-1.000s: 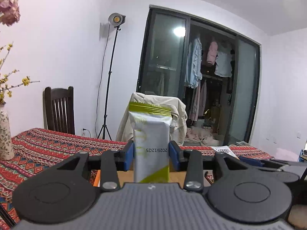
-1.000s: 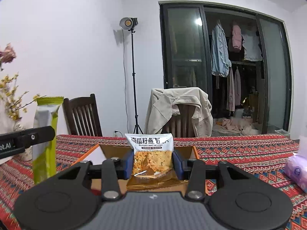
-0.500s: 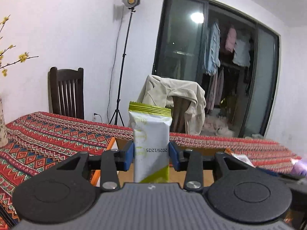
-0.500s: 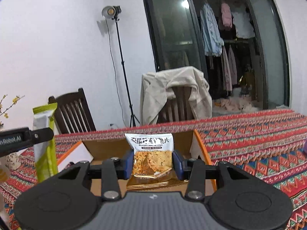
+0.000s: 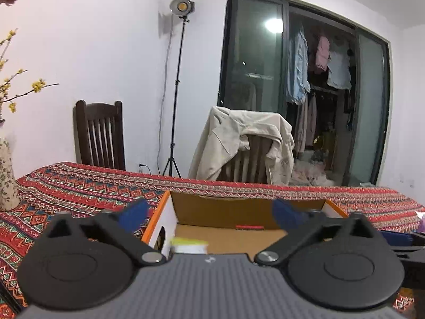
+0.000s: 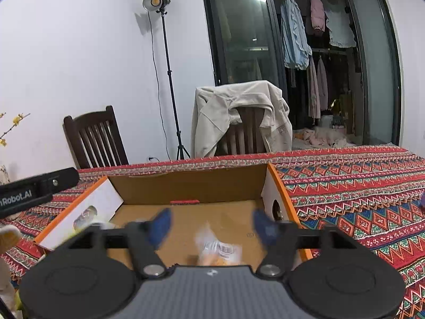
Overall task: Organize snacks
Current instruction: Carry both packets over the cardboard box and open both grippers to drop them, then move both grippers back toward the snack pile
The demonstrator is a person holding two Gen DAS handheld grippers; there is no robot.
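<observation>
An open cardboard box with orange edges [image 5: 225, 210] [image 6: 186, 188] sits on the patterned tablecloth. My left gripper [image 5: 209, 214] is open over the box; the green-and-white snack packet [image 5: 189, 245] is blurred low inside the box below it. My right gripper [image 6: 212, 224] is open over the box too; the orange snack packet [image 6: 219, 250] is blurred inside the box, just below the fingers. The left gripper's body [image 6: 37, 188] shows at the left edge of the right wrist view.
The table carries a red patterned cloth [image 6: 358, 186]. A vase with yellow flowers [image 5: 6, 175] stands at the left. Two chairs stand behind the table, one dark wood [image 5: 99, 135], one draped with a beige jacket [image 5: 244, 143]. A light stand [image 5: 175, 93] is by the wall.
Both grippers have opened and let go of their packets, which have dropped into the box. Both views have tilted down and closer to the box.
</observation>
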